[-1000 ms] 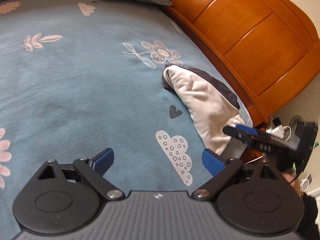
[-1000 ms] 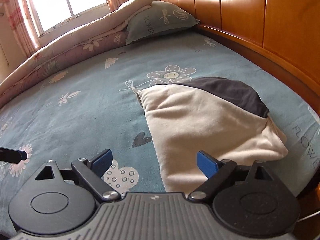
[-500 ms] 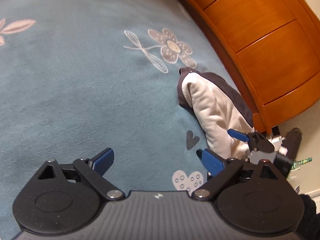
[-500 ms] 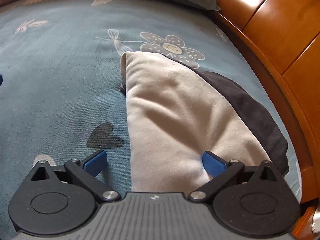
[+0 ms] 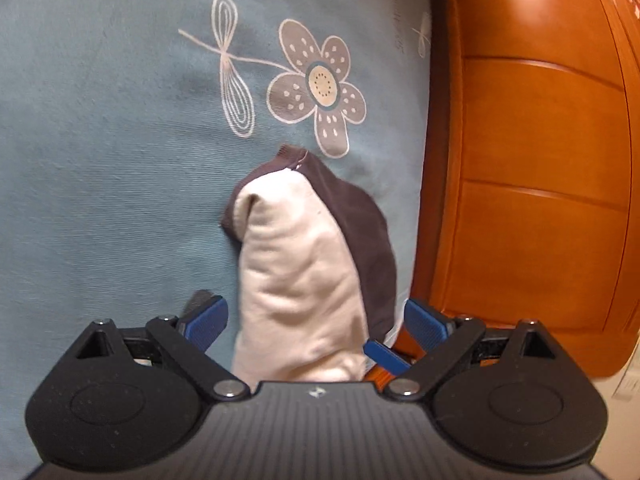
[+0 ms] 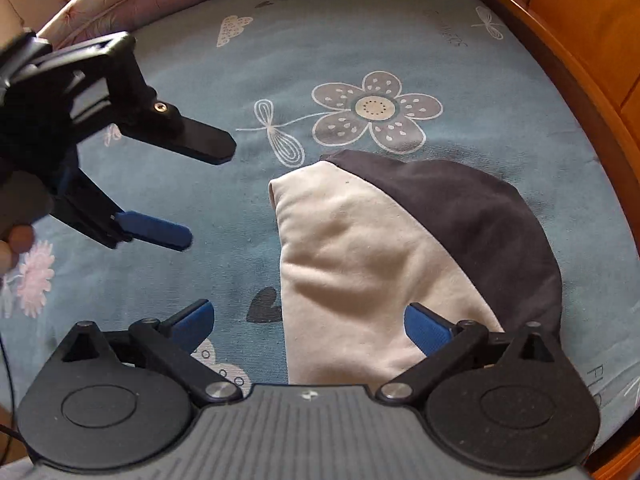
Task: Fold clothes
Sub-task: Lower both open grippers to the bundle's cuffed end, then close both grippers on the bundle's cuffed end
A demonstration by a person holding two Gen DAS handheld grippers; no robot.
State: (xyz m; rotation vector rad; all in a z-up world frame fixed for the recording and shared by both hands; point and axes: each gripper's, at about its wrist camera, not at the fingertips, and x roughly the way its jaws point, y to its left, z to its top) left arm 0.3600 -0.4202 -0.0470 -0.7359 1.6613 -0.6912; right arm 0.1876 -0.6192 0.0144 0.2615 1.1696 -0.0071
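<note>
I see the folded garment (image 6: 360, 272), cream with a dark brown back layer, lying on the blue flower-print bedsheet (image 6: 360, 40) close beside the orange wooden headboard (image 5: 540, 160). My right gripper (image 6: 308, 324) hangs over its near end, its jaws having just spread wide, gripping nothing. My left gripper (image 5: 316, 320) also stands wide and empty, with the cream cloth showing between its blue pads (image 5: 206, 320).

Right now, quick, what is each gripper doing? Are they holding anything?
Left gripper: open, holding nothing, over the folded cream and dark brown garment.
Right gripper: open wide, holding nothing.
</note>
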